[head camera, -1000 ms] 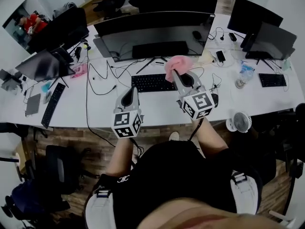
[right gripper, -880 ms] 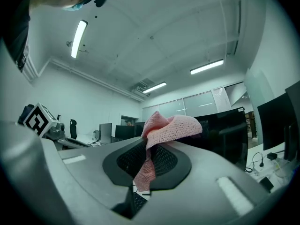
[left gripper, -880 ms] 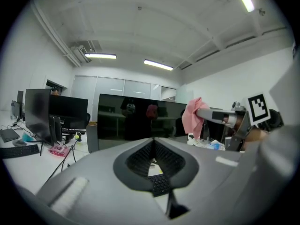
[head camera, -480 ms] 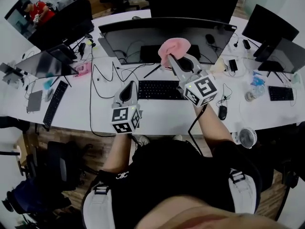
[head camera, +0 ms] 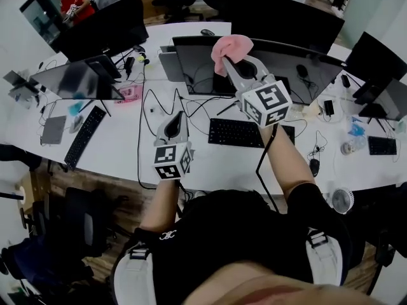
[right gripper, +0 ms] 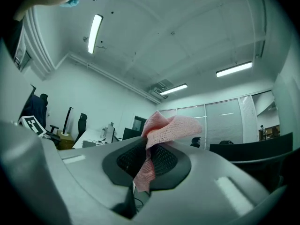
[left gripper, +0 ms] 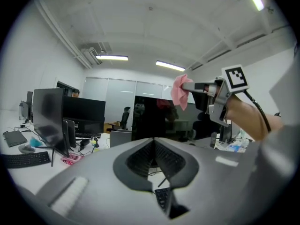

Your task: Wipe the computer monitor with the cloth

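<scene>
The wide dark monitor (head camera: 299, 59) stands at the back of the white desk (head camera: 121, 151). My right gripper (head camera: 227, 63) is raised in front of the monitor's upper left part, shut on a pink cloth (head camera: 232, 45) bunched at its tips. In the right gripper view the cloth (right gripper: 164, 128) is clamped between the jaws and hangs down from them. My left gripper (head camera: 177, 115) hovers low over the desk, left of the keyboard, jaws shut and empty. The left gripper view shows its own tips (left gripper: 153, 142), the monitor (left gripper: 152, 121), and the cloth (left gripper: 179, 91) high up.
A black keyboard (head camera: 245, 132) lies under the monitor, with cables to its left. More monitors (head camera: 105, 33) and a second keyboard (head camera: 82, 135) sit at the left. A mouse (head camera: 314, 166), a small fan (head camera: 341, 199) and a bottle (head camera: 356, 131) are at the right.
My right gripper has lifted the pink cloth from near the keyboard up to the monitor's upper left part. The left gripper has stayed low and shut.
</scene>
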Tool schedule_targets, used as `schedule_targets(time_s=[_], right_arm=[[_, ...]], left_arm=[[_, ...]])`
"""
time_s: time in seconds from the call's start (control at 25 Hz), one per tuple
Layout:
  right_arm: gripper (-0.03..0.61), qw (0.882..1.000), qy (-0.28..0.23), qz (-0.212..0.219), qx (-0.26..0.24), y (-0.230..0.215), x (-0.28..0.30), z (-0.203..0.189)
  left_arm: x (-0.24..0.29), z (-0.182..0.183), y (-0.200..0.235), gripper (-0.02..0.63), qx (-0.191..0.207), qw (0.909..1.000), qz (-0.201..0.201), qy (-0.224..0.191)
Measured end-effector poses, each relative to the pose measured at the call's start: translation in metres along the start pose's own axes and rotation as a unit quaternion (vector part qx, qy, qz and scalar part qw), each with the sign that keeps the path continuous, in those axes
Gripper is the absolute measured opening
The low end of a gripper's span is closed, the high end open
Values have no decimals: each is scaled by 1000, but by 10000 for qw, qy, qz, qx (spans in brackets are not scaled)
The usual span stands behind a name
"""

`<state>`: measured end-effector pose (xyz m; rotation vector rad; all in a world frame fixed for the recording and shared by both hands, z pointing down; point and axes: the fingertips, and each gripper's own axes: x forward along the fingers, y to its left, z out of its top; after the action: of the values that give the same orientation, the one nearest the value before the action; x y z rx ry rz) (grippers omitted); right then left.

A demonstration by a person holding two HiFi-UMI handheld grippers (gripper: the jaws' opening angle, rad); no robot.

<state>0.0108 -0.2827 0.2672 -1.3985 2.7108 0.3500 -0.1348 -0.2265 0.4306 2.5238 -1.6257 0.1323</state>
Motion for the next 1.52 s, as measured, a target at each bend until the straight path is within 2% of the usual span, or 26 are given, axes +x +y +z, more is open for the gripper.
schedule_targets(time_s=[0.28,0.48,0.88,1.16,1.52], right_arm=[[14,9990,276,68,-347,27,78,9],[14,9974,463,-47,-554,46,120,11],[15,9932,938,-313,-620,56,164,-12],[14,9839,1290,-855,-896,36,176,-19],[14,9645,1952,-1078,-1412,23,189,-41]], left_arm=[[-7,-3,56,51,-173,9998,109,-81],[-12,-6,97,51,-285,9993,183,-125],[-8,-12,133,51,-319,9994,-14,-120],[-4,-16,151,51,-351,9993,-124,-82],[3,-20,160,51,-419,9988,-231,-74]])
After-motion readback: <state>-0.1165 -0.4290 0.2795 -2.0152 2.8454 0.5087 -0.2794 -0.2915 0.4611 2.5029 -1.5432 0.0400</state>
